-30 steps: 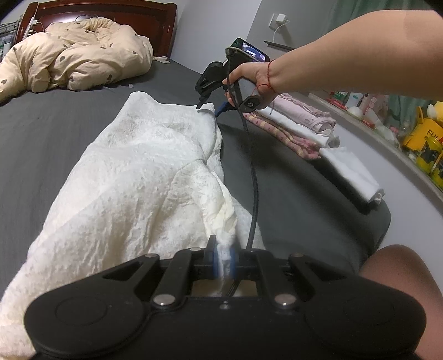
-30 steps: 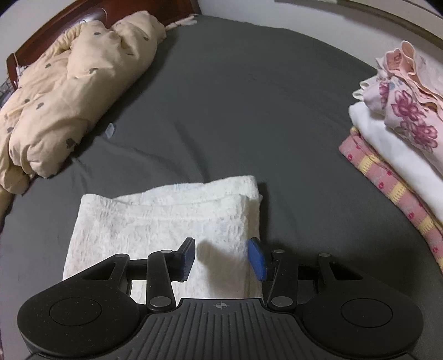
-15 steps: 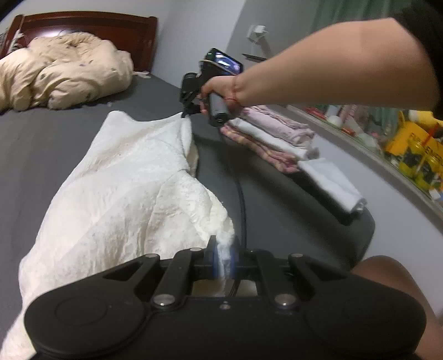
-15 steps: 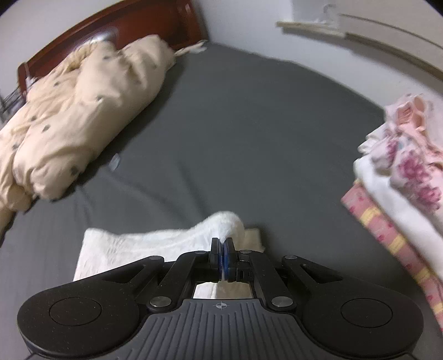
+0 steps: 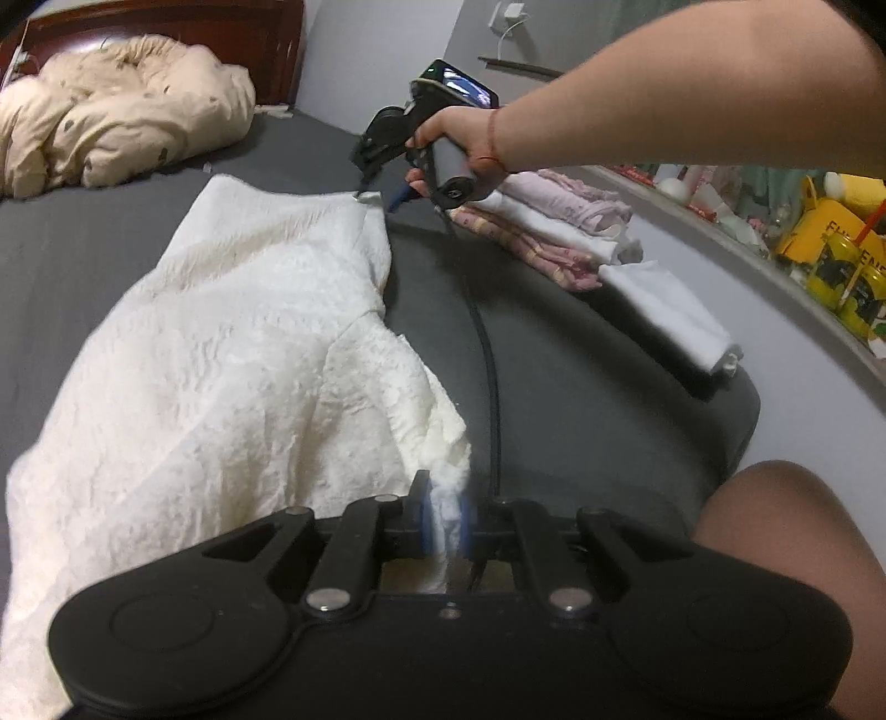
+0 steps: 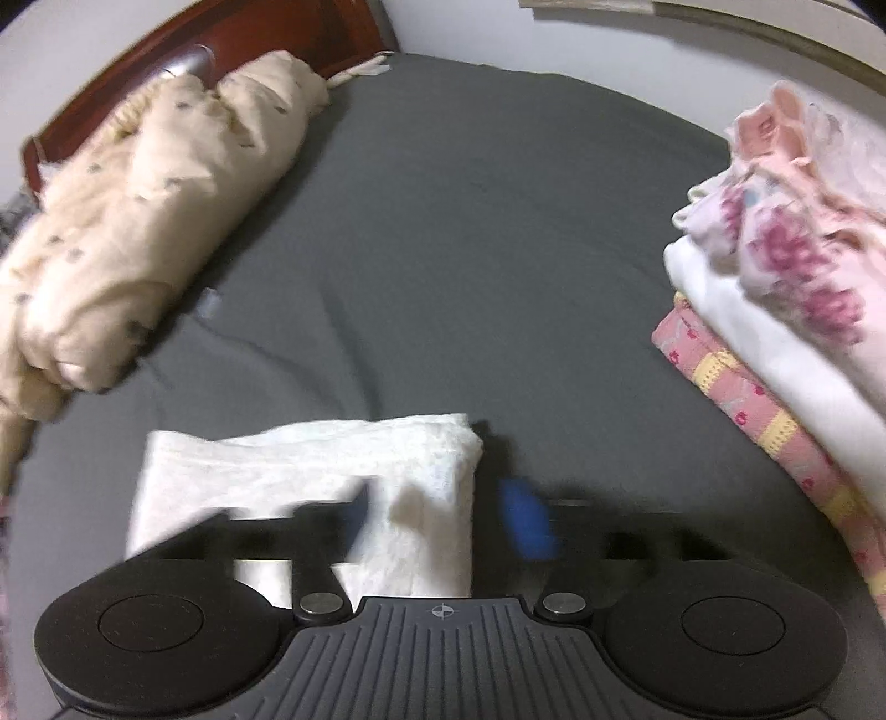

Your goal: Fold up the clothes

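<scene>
Grey bed sheet (image 5: 581,387) carries my white garment (image 5: 221,360) beside the folded stack (image 5: 559,232): left gripper (image 5: 443,520) pinches its near corner, right gripper (image 6: 443,515) spread wide at the far corner, so I'd keep edges aligned.

- A bedroom in a home: a wide bed (image 6: 470,232) with a dark grey sheet fills the space ahead of the fingers.
- A reddish wooden headboard (image 5: 166,27) stands at the far end, with a crumpled beige duvet (image 5: 122,111) bunched before it, ahead and left of the fingers.
- A stack of folded clothes (image 6: 775,310) lies to the right of the fingers.
- A wall charger (image 5: 512,11) hangs on the grey wall.
- A cluttered ledge (image 5: 803,243) runs far right.
</scene>
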